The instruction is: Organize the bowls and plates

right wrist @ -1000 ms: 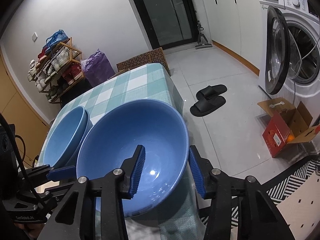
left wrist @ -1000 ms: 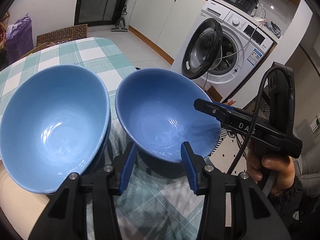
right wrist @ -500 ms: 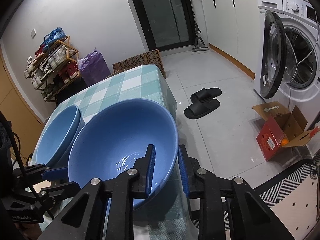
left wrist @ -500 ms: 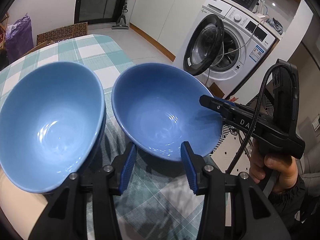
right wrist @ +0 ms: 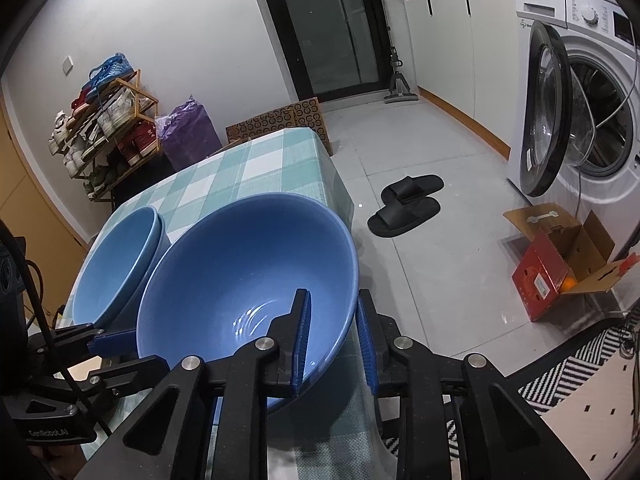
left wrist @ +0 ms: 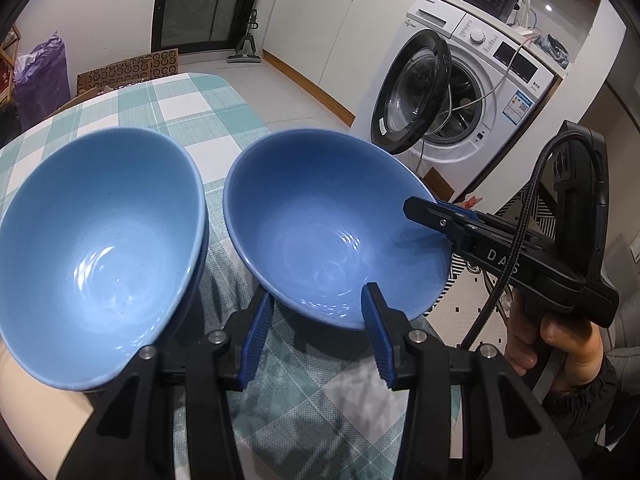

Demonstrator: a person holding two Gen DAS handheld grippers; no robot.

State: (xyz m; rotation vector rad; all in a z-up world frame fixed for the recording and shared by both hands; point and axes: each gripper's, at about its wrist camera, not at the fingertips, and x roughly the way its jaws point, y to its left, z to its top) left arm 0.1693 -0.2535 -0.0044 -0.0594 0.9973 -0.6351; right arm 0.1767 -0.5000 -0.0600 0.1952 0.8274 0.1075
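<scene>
**Right wrist view: your right claw pinches the single bowl's rim**

Right wrist view first: your right gripper (right wrist: 331, 338) has just been closing, and its blue pads now pinch the near rim of the bowl (right wrist: 240, 280), one pad inside the bowl and the other against its outer wall. That bowl sits on the checked tablecloth (right wrist: 256, 164) at the table's near right corner. Just left of it stands the stack (right wrist: 116, 264), two blue bowls nested one inside the other; the two rims look close together, but you cannot tell whether they touch.

In the left wrist view, your left gripper (left wrist: 316, 332) is spread, its pads to either side of the bowl's (left wrist: 332, 236) near edge and low by the cloth (left wrist: 192, 100). Nothing is between them pressed; whether either pad grazes the bowl's underside is hard to say. The stack (left wrist: 96, 248) fills the left of that view, beside the left finger. From the right, your other gripper (left wrist: 436, 216) reaches onto the bowl's rim, with your hand (left wrist: 560, 340) on its grip.

Farther off, the floor holds a pair of black slippers (right wrist: 408, 204) and an open red box (right wrist: 560, 268). Beyond those stands the washer (left wrist: 472, 92) with its door swung open, and a shoe rack (right wrist: 100, 128) against the far wall.
</scene>
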